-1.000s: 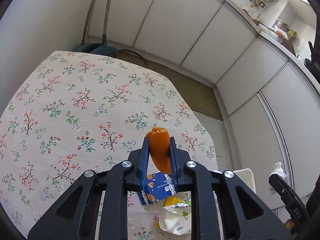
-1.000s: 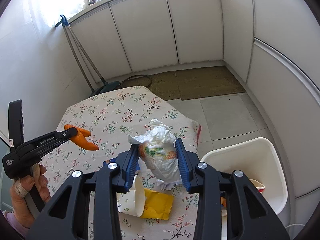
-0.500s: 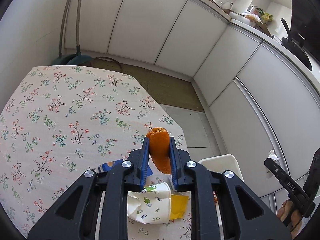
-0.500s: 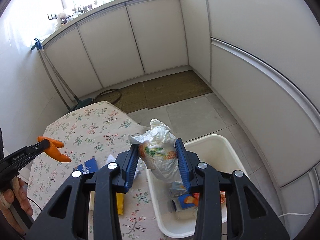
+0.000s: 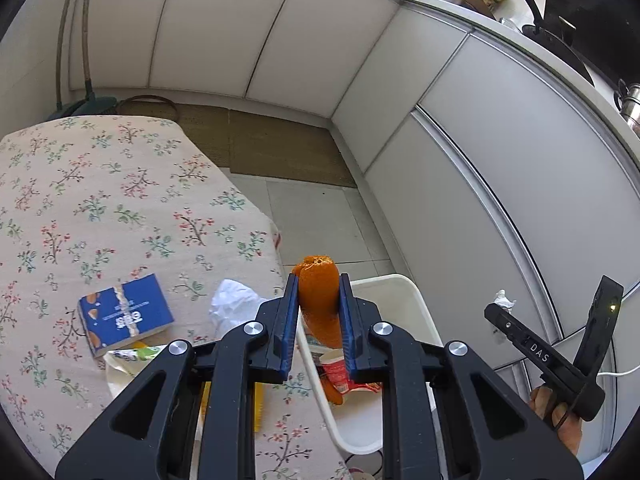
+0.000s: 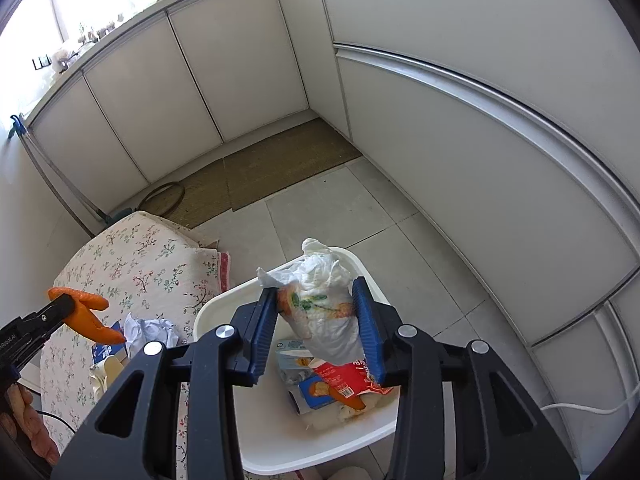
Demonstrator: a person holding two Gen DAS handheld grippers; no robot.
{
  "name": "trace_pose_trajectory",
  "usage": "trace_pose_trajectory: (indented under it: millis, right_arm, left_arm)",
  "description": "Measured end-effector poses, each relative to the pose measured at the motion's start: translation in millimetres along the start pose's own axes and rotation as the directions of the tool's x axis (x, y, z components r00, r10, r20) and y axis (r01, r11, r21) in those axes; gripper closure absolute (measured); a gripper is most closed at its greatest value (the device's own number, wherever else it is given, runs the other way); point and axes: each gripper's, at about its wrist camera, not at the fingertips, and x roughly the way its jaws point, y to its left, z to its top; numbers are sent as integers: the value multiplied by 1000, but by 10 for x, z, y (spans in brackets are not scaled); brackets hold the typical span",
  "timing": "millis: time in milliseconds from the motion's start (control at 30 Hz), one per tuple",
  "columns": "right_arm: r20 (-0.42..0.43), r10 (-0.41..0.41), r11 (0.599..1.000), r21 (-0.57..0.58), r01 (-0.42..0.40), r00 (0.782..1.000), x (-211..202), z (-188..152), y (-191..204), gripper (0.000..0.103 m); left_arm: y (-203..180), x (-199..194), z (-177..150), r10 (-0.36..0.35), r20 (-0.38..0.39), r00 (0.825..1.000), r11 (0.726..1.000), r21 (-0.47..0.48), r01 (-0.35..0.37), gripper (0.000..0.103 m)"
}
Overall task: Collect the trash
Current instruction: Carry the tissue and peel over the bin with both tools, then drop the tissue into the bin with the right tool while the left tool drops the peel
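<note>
My left gripper [image 5: 319, 280] is shut on a curl of orange peel [image 5: 318, 300], above the table's right edge and the rim of the white bin [image 5: 404, 284]. In the right wrist view, my right gripper [image 6: 315, 288] hangs over the white bin [image 6: 224, 300] with a crumpled white printed wrapper [image 6: 324, 312] between its pads. Its jaws are opening slightly, but both pads still touch the wrapper. The bin holds a red wrapper [image 6: 348, 380], a blue packet and more peel. On the floral tablecloth [image 5: 100, 200] lie a blue packet [image 5: 124, 316], a crumpled tissue [image 5: 232, 304] and a paper cup [image 5: 132, 360].
The bin stands on the tiled floor against the table's right side. White cabinet doors [image 6: 480, 140] run along the back and the right. A brown mat [image 6: 280, 168] lies before them, mop handles [image 5: 72, 40] lean at the far left, and a white cable [image 6: 580, 406] crosses the floor.
Both grippers have swung right, away from the table and toward the bin. The right one with its wrapper now hangs over the bin. The left one with the peel has reached the table's edge.
</note>
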Motion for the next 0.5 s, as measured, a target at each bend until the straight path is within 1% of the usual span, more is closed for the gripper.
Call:
trace_pose_trajectory:
  millis: [67,167,300,367,500]
  right_arm:
    - [-7,-1,1000,10,1,1000,21,8,-49,51]
    - [-4,-20,999,39,20,1000,12,12,-146,41]
    - [2,-38,995,87,38,999,-26,23,-329,37]
    - [10,-53,993,105,51,999,-54,24,-402,31]
    - [21,-93,986,141,89,995,-108,38,-556,31]
  left_arm:
    - [-138,69,-1,-11,-7,1000,1000,20,11,85]
    - [-324,165,-15,-28,-16,999,999,46,28,85]
    - [-543,300,-44,-49,-41,998,996,71,52,85]
    - [-629,364,-57,-59,-57,997,995,78,63,85]
    - [-790,481,-93,-74,-85,994,993,85,82,85]
